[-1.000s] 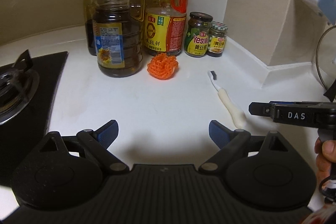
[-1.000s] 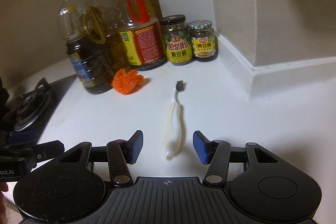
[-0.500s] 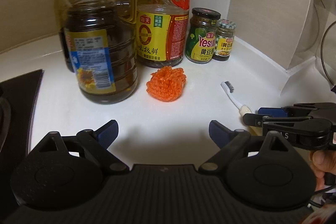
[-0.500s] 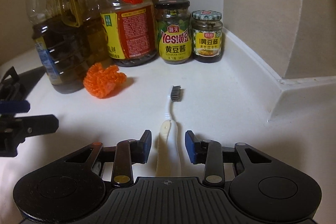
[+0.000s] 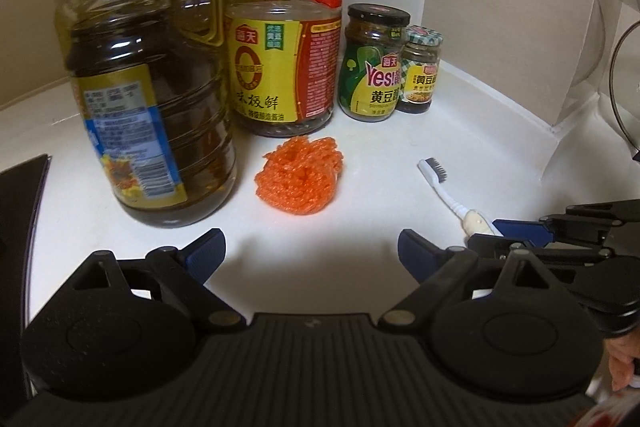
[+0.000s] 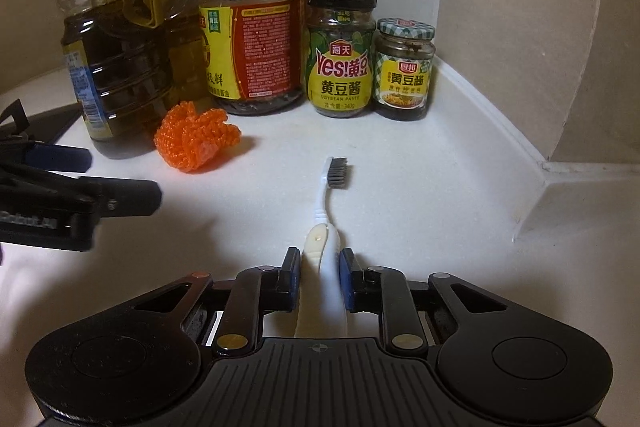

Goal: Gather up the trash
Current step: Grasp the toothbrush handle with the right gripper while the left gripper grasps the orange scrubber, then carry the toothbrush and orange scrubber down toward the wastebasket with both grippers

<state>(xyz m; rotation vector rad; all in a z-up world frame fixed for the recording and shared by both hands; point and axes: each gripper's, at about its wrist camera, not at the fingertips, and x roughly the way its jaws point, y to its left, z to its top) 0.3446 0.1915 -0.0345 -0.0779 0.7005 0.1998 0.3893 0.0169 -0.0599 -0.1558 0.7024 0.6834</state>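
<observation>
Right gripper [image 6: 319,263] clamps a toothbrush [image 6: 325,223] on the kitchen counter [image 6: 420,187].
Left gripper [image 5: 311,245] gapes wide and empty, orange mesh scrubber [image 5: 300,181] at frame centre.

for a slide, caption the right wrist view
Right claw shut on toothbrush handle; orange mesh ball waits nearby.

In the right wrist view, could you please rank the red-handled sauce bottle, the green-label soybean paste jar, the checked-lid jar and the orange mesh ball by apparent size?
1. Red-handled sauce bottle
2. Green-label soybean paste jar
3. Checked-lid jar and orange mesh ball: these look about alike, and the ball lies nearer the camera, so I would not rank them.
</observation>
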